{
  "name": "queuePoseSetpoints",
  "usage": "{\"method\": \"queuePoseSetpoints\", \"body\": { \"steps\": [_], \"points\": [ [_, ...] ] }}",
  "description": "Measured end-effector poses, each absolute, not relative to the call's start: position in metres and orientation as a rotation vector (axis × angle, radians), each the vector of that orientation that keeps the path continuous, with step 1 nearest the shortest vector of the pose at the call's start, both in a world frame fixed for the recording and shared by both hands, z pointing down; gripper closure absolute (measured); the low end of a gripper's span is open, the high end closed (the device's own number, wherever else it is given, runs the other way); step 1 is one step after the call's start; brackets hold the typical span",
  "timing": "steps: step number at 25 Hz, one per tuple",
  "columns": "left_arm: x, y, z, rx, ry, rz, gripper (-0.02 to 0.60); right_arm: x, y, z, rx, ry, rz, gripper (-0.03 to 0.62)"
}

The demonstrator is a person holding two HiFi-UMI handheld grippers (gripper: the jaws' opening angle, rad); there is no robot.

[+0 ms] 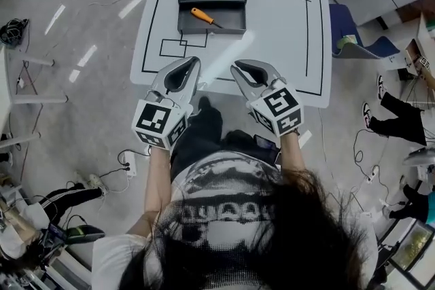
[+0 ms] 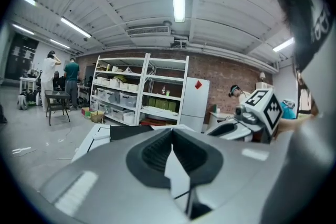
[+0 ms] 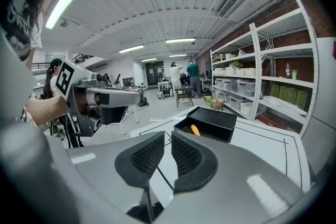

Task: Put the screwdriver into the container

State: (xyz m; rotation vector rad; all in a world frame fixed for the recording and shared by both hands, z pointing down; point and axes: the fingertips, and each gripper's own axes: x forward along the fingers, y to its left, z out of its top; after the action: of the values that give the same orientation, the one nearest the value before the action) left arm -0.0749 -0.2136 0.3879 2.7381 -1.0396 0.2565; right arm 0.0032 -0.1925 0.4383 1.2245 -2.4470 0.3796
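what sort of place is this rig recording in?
Probably a lab or workshop: white metal shelving with storage bins, red brick wall, white table marked with black lines, loose black cables on the grey floor.

The left gripper [image 1: 195, 62] has fingers closed, the right gripper [image 1: 236, 65] slightly parted.

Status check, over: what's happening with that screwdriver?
Left gripper shut, right gripper slightly open, both empty. Screwdriver already in container. Nothing in the way.
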Motion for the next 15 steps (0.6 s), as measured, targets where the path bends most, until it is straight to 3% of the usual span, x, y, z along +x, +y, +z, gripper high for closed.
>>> {"method": "queuePoseSetpoints", "body": {
  "steps": [15],
  "points": [
    [-0.037, -0.054, 0.395, 2.727, -1.065, 0.278, 0.581, 0.024, -0.043, 0.424, 1.196, -2.548, 0.346, 0.595]
  ]
}}
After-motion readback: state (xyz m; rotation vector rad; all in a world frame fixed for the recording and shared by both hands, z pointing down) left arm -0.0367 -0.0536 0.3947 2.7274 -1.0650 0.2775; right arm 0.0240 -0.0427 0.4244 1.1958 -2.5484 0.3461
